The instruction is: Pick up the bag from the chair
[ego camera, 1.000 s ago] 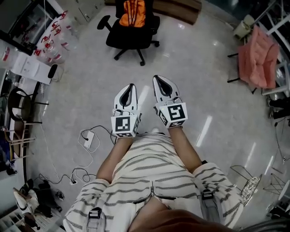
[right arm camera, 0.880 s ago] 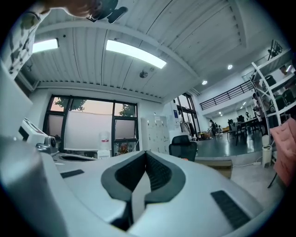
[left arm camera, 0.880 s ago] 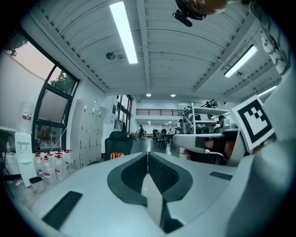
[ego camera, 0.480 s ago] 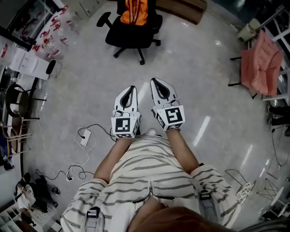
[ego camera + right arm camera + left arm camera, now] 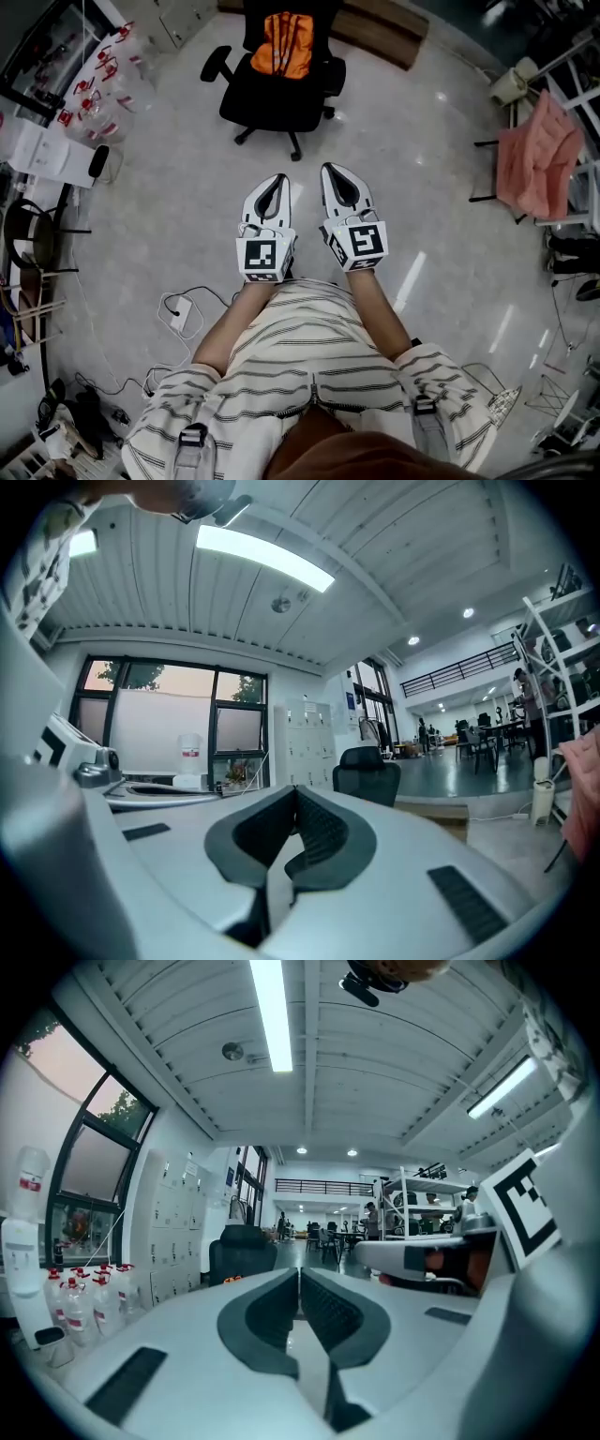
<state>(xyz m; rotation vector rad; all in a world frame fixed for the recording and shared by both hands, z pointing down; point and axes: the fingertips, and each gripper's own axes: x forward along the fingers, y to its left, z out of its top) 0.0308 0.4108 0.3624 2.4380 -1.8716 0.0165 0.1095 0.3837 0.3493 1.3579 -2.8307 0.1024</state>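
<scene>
An orange bag with white straps lies on the seat of a black office chair at the top of the head view. Both grippers are held side by side in front of the person, well short of the chair. My left gripper is shut with nothing between its jaws. My right gripper is shut and empty too. The left gripper view shows the chair far off with a sliver of orange. The right gripper view shows the chair ahead; the bag is hidden there.
A pink cloth hangs on a rack at the right. Water bottles stand at the upper left by a desk. A white power strip with cables lies on the floor at the person's left. A wooden platform lies behind the chair.
The chair and bag have slid lower in the head view as the person faces them more squarely. Both grippers stay shut and side by side.
</scene>
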